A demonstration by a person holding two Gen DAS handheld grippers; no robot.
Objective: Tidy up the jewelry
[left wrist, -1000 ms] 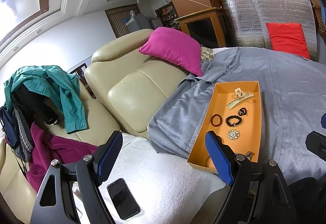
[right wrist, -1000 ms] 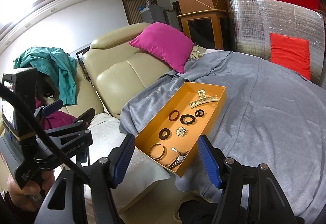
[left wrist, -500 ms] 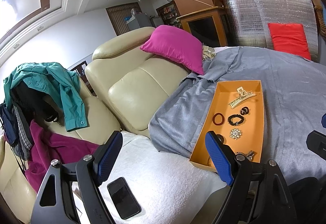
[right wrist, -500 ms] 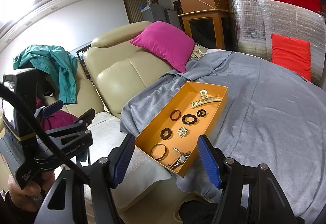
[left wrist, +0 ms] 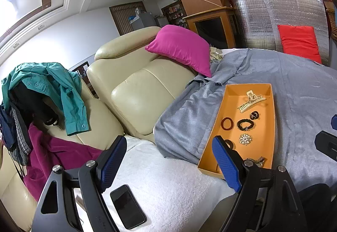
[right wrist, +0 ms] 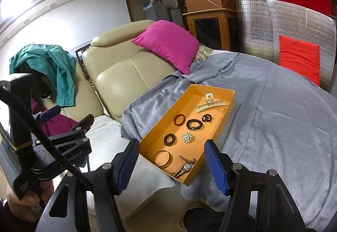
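An orange tray (right wrist: 229, 103) (left wrist: 214, 126) lies on a grey sheet. In it are a cream hair claw (right wrist: 210, 103) (left wrist: 250, 101), a red ring (right wrist: 179, 119) (left wrist: 227, 123), black hair ties (right wrist: 194, 124), a sparkly brooch (right wrist: 187, 137) (left wrist: 245, 139), a gold bangle (right wrist: 162, 158) and a wristwatch (right wrist: 185, 166). My left gripper (left wrist: 170, 160) is open and empty, left of the tray's near end. My right gripper (right wrist: 171, 161) is open and empty, just in front of the tray's near end. The left gripper also shows in the right wrist view (right wrist: 63, 124).
A black phone (left wrist: 128, 206) lies on a white towel (left wrist: 168, 179) near the left gripper. A cream sofa (left wrist: 139, 88) holds a magenta pillow (left wrist: 181, 48), a teal shirt (left wrist: 52, 84) and other clothes. A red cushion (right wrist: 299, 59) leans on a silver panel (right wrist: 273, 27).
Both grippers have shifted slightly; the tray sits a little further right in both views. Nothing was grasped or released.
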